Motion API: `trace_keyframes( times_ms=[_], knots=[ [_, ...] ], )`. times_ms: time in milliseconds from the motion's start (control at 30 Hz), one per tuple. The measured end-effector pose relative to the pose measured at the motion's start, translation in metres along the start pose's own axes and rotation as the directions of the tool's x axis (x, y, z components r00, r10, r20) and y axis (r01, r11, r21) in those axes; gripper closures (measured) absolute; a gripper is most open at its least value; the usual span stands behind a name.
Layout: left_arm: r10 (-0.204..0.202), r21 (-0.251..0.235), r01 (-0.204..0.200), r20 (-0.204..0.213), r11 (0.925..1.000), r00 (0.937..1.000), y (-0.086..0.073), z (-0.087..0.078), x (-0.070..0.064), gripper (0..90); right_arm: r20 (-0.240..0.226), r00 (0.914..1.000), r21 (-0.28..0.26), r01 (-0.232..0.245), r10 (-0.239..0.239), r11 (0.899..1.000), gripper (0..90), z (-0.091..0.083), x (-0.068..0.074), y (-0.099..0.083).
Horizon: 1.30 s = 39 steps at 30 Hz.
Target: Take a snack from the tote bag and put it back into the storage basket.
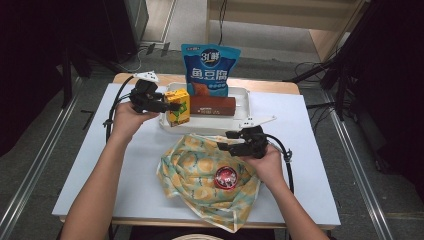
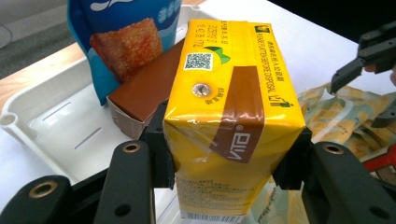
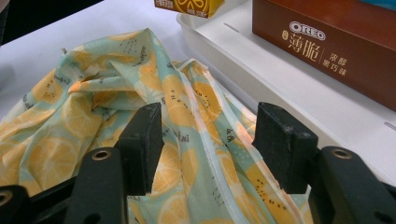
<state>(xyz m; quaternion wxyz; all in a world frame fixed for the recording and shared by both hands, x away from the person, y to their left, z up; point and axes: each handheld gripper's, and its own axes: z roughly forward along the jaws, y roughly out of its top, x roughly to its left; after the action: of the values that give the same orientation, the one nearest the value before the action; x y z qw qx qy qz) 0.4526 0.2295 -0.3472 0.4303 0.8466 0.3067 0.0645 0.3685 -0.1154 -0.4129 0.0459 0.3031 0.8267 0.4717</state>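
Note:
My left gripper [image 1: 172,106] is shut on a yellow drink carton [image 1: 178,108], holding it at the left front corner of the white tray [image 1: 243,98]. In the left gripper view the yellow carton [image 2: 229,116] is clamped between both pads. A brown Oreo box [image 1: 212,106] lies in the tray, and a blue snack bag [image 1: 210,69] stands behind it. My right gripper [image 1: 223,140] is open above the upper edge of a lemon-print cloth bag [image 1: 200,170]. The cloth bag [image 3: 93,121] lies under the spread jaws in the right gripper view. A red round tin [image 1: 226,177] rests on the bag.
The white tabletop [image 1: 310,150] has bare room at the left, right and front. The tray's front rim [image 3: 280,88] runs close beyond the right gripper. A wooden table edge [image 1: 270,85] shows behind the tray. Cables trail from both grippers.

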Motion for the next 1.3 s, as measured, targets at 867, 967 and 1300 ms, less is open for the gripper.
trace_keyframes(
  times_ms=[867,967,1300],
  knots=[
    [-0.006,-0.037,0.003,-0.086,0.9993,0.9962,-0.014,0.021,0.018,52.4,0.0,1.0,0.012,0.002,-0.002,1.0,43.4,0.002,-0.001,-0.002],
    [-0.003,-0.023,0.001,-0.107,0.9997,0.9942,-0.018,0.024,0.021,52.4,-0.001,1.0,0.01,0.003,-0.003,1.0,43.4,0.002,0.0,-0.002],
    [-0.023,-0.033,0.019,-0.139,0.9993,0.99,-0.026,0.03,0.028,52.4,-0.004,1.0,0.013,0.004,-0.004,1.0,43.4,0.003,0.0,-0.002]
  ],
)
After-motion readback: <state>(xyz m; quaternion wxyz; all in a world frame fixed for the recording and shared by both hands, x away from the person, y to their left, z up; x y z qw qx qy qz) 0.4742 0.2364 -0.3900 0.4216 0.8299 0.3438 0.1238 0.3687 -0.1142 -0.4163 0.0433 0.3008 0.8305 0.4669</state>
